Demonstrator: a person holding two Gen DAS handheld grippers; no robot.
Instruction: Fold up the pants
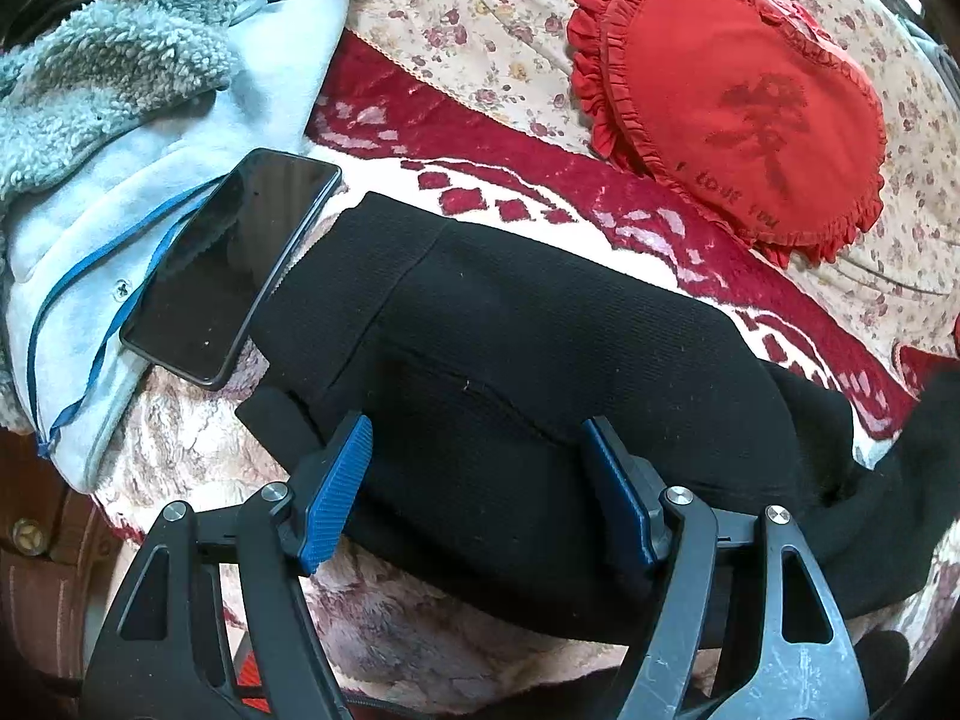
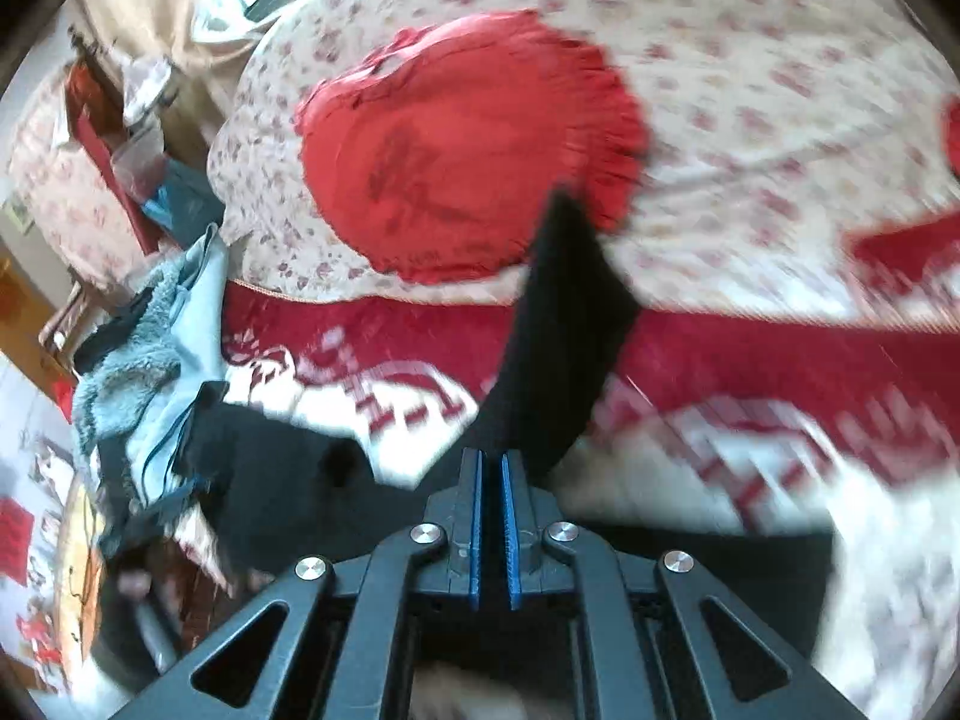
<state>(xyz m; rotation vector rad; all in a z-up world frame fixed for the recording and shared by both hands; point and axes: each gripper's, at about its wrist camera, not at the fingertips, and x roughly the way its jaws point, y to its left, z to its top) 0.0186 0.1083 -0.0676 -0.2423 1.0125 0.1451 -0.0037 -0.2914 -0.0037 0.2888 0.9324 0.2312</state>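
Blue ribbed pads of the left tongs (image 1: 477,483) stand wide apart, poised over the black knitted pants (image 1: 540,348) with nothing between them; whether the pad tips touch the cloth I cannot tell. Those pants lie folded in a thick band across the bed, stretching from the near left toward the right edge of the left wrist view. Under them is a plush blanket patterned in dark red and white (image 1: 540,180), with a mottled pink-and-cream fleece part nearest the camera.

Just beyond the left end of the pants a black smartphone (image 1: 234,264) rests face up, tilted, partly on a pale blue fleece-lined jacket (image 1: 150,138) with a blue drawstring. Farther back, a red heart-shaped frilled cushion (image 1: 738,96) sits on a cream floral bedsheet (image 1: 480,24).

In the right wrist view, heavily blurred, the right tongs (image 2: 492,468) are pressed together on a strip of the black pants (image 2: 558,324), which rises from between the pads and hangs up and away toward the cushion (image 2: 456,150). More of the black cloth lies low at the left, near the jacket (image 2: 168,372). The red and white blanket (image 2: 372,372) runs across the middle, and the floral sheet (image 2: 750,90) fills the far part.
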